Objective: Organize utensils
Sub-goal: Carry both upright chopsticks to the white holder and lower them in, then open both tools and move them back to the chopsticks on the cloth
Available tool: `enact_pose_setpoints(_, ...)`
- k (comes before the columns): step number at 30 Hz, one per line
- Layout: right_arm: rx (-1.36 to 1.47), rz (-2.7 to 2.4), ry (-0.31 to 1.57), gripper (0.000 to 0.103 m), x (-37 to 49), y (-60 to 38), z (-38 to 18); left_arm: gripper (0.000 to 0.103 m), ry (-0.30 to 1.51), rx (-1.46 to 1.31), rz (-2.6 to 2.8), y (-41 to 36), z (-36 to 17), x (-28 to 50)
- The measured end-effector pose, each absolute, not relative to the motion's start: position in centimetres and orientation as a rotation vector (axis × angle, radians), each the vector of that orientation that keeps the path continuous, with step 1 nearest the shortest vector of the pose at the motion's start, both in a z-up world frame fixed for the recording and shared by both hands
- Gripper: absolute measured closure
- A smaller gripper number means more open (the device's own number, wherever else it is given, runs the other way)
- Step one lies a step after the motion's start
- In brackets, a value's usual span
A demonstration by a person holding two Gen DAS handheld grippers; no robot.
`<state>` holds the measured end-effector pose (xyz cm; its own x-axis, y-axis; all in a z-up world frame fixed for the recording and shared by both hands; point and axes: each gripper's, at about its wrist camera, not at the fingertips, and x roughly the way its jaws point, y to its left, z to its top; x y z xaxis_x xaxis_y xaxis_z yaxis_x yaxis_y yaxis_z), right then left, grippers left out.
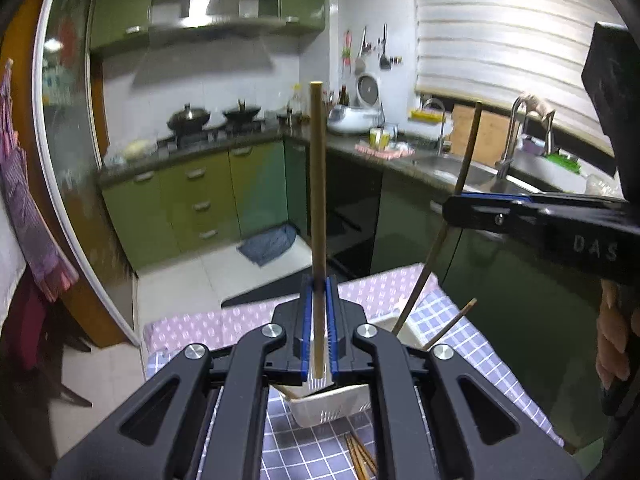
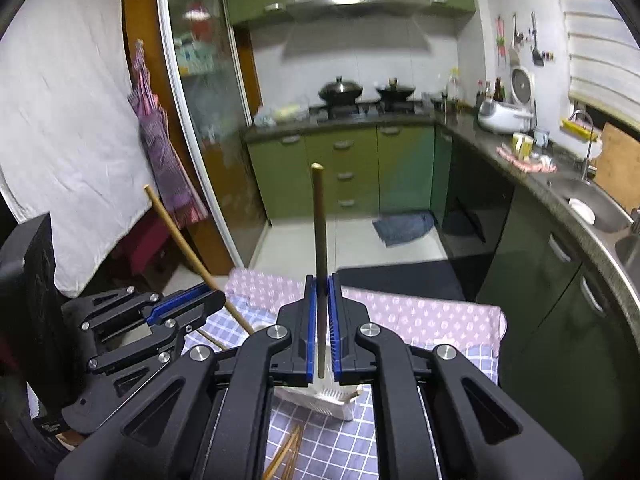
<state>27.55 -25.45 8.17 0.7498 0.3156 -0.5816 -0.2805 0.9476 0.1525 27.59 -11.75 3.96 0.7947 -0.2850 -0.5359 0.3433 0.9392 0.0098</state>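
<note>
One chopstick (image 1: 318,184) is clamped upright in the left hand-held gripper (image 1: 319,280), another (image 2: 319,216) in the right hand-held gripper (image 2: 321,280), above the white holder (image 1: 332,408) on the table (image 1: 472,352); a tilted tip could be caught on its rim.

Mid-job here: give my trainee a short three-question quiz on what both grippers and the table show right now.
1. True or false: the left gripper is empty.
2. What does the right gripper hold: A spoon, B chopstick, C fork?
3. Where do the loose chopsticks lie relative to the white basket?

Key: 1 false, it clamps a chopstick. 2 B. 3 On the checked cloth, nearer the camera than the basket.
</note>
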Motion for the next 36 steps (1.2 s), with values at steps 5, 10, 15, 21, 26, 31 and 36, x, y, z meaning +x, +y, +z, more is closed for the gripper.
enact_pose_setpoints(5, 0.039, 0.32, 0.699, 0.096, 28.3, -24.7, 5.0, 0.096, 0.611, 0.12, -0.333, -11.8, 1.8, 28.2)
enact_pose_setpoints(10, 0.032, 0.328, 0.725, 0.096, 28.3, -24.2, 3.3, 0.093, 0.635, 0.124, -0.339, -11.5, 0.9, 27.7)
enact_pose_setpoints(15, 0.046, 0.341, 0.694, 0.095, 26.8, -24.4, 4.2, 0.078, 0.62, 0.111, -0.345, -11.0, 1.7, 26.3)
enact_pose_setpoints(21, 0.052, 0.383, 0.606, 0.086, 20.6, -25.4, 6.9, 0.077, 0.631, 0.12, -0.355, -10.8, 2.7, 22.6)
enact_pose_setpoints(26, 0.017, 0.378, 0.668, 0.069, 15.9, -26.8, 4.2, 0.064, 0.808, 0.096, -0.351, -9.9, -0.5, 19.6)
enact_pose_setpoints(31, -0.037, 0.326, 0.886, 0.069, 14.9, -28.1, -3.5, 0.086, 1.054, 0.14, -0.353, -10.3, -7.3, 19.0)
enact_pose_setpoints(36, -0.01, 0.305, 1.046, 0.069, 15.4, -29.9, -9.7, 0.094, 1.316, 0.114, -0.344, -11.2, -14.4, 20.5)
